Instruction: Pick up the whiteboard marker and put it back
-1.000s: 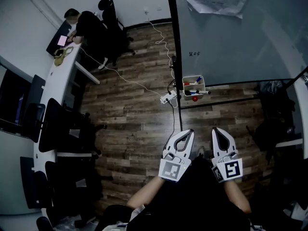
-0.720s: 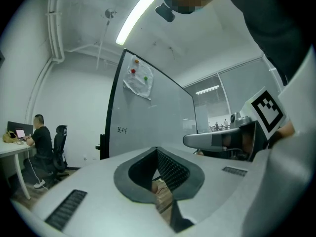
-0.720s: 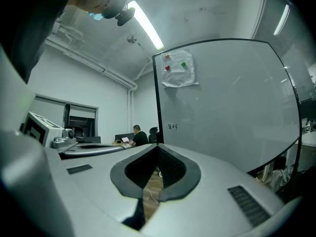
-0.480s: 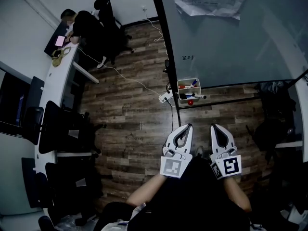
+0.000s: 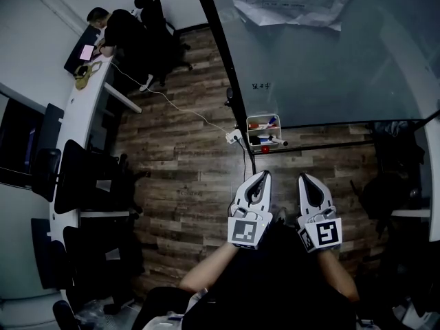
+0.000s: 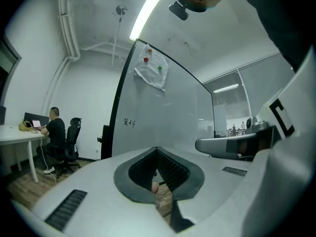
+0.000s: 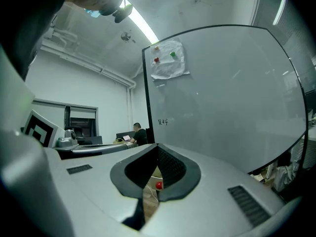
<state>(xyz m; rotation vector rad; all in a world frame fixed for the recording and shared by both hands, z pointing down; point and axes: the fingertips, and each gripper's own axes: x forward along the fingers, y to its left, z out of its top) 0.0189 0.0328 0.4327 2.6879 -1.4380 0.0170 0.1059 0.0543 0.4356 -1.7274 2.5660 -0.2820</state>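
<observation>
Two grippers sit side by side well short of the tray (image 5: 249,126), both aimed toward it across the wooden floor (image 5: 185,177). The tray is a small white box fixed at the lower edge of the whiteboard (image 5: 330,53). The whiteboard marker (image 5: 273,141) lies across the tray's near side, a blue-capped marker (image 5: 272,122) lies at its far side, and a red ball (image 5: 265,149) sits just at its near rim. The whiteboard marker is ahead of both grippers and touches neither.

The left gripper (image 5: 262,177) has its jaws pressed together at the tips with nothing pinched. The right gripper (image 5: 305,179) is likewise closed tip to tip and empty. In the right gripper view, the red ball by the tray shows through the gap behind the tips, beyond the jaws.
</observation>
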